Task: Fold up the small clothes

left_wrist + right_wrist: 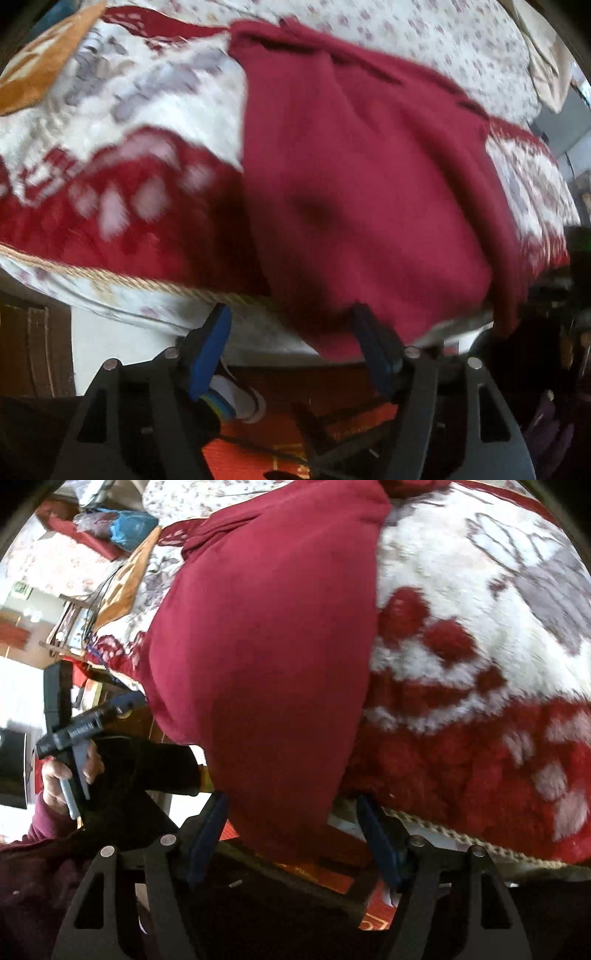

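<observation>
Where the maroon garment (266, 657) drapes, a plush blanket (480, 709) lies beneath.

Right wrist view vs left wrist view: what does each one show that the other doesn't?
Only the right wrist view: the person's left hand holding the left tool's handle, a maroon sleeve, and a blue bag far back.

Only the left wrist view: the white floral sheet stretching beyond the garment, and a white shoe on the floor below.

Both: the maroon garment spread on the red-and-white blanket, its near edge hanging over the bed edge, and each camera's own tool open, left tool, right tool.
</observation>
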Demonstrator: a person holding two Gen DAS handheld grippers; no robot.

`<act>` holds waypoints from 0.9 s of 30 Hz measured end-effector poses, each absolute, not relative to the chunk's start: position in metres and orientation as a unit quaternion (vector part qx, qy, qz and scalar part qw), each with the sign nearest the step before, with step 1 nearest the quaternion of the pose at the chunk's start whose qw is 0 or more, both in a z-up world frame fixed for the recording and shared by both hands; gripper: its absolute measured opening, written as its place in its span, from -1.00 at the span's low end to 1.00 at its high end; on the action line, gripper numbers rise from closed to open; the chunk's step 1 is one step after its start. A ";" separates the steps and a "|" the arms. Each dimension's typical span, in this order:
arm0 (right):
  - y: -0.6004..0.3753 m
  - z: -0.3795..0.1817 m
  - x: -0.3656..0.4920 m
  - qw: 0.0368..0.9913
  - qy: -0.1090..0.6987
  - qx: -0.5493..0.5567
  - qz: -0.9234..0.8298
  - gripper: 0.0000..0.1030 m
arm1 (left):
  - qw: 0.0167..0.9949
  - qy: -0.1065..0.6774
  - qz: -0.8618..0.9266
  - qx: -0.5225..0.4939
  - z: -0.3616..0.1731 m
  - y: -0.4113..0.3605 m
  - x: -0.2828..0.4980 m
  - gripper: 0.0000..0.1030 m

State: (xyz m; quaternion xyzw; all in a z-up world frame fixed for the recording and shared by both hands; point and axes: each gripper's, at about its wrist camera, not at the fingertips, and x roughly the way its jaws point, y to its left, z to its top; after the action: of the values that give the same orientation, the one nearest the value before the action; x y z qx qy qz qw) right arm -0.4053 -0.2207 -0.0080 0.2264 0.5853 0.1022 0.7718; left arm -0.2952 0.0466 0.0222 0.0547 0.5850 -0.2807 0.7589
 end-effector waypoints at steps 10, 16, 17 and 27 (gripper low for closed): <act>-0.227 -0.014 -0.410 0.767 0.583 0.241 0.117 -0.47 | 0.731 0.616 -0.290 0.042 -0.004 0.022 -0.290 -0.33; -0.231 0.013 -0.411 0.776 0.547 0.271 0.159 -0.75 | 0.720 0.615 -0.321 0.016 0.020 0.031 -0.295 -0.88; -0.236 0.021 -0.412 0.780 0.535 0.278 0.164 -0.75 | 0.722 0.606 -0.333 0.006 0.034 0.033 -0.294 -0.88; -0.297 0.101 -0.376 0.839 0.362 0.365 0.182 -0.82 | 0.783 0.506 -0.357 -0.063 0.141 0.045 -0.220 -0.88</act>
State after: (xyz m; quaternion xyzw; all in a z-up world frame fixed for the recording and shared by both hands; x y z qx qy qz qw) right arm -0.3762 -0.2966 0.1013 0.3646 0.3617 0.1820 0.8385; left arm -0.2201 0.0448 0.1408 -0.0631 0.5064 -0.3565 0.7826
